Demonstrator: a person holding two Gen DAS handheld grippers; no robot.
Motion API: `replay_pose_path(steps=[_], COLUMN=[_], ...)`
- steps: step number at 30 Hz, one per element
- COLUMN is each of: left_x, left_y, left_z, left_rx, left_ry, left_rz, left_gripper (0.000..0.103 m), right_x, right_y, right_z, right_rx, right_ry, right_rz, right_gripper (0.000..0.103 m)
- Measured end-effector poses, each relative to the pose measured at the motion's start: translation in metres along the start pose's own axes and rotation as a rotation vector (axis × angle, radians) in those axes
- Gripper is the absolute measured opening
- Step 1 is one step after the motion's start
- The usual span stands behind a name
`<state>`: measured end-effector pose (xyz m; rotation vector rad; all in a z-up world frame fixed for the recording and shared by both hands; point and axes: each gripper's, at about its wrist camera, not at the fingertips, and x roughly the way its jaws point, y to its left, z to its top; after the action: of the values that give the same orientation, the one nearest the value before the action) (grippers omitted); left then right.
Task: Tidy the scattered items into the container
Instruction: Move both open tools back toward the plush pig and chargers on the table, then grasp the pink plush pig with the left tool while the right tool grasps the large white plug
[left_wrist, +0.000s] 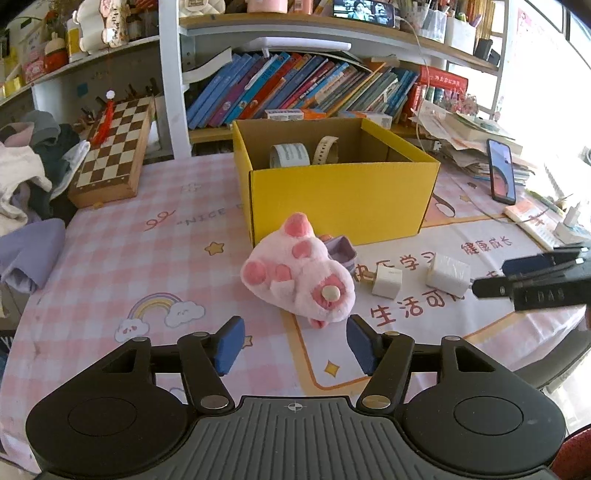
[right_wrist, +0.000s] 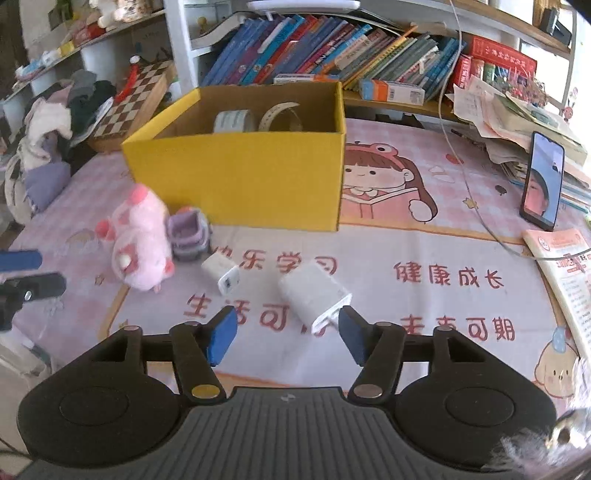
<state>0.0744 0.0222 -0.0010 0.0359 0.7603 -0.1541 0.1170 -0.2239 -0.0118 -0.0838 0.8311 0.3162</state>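
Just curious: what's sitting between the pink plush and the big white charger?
A small white charger lies between the plush and the big charger; the right wrist view shows it best.

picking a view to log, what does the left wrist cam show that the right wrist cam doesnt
Only the left wrist view: the left gripper open before the pink plush toy, and a rainbow print.

Only the right wrist view: the right gripper open around the larger white charger, and a cartoon girl print.

Both: the yellow box holding a tape roll, the smaller charger, the purple toy.

2 low views, shared yellow box (left_wrist: 338, 195)
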Motion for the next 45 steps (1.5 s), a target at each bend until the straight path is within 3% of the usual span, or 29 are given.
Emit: replay_pose_path(steps=[7,20,31,45], left_x=[0.004,0.018,0.031,0.044], left_y=[-0.013,-0.026,-0.033,-0.031], left_z=[-0.013,-0.015,-0.010,-0.001], left_rx=[-0.003,0.018,0.051,0.047], left_ry=[0.008,0.040,0.067,0.067], left_rz=[0.038,0.038,0.055,0.075], left_gripper=[0.078,0.088,0.096,0.097], right_x=[-0.001,0.012,0.023,0.032], right_y=[0.020,0.010,0.004,-0.005], right_z=[-0.015,-0.023,-0.019,-0.008], right_rx=[-0.063,-0.026,-0.019,-0.014], right_ry=[-0.027,0.011,0.050,0.052], right_rz=[-0.020,-0.056,-0.058,-0.059], right_gripper=[0.067,0.081,0.090,0.090])
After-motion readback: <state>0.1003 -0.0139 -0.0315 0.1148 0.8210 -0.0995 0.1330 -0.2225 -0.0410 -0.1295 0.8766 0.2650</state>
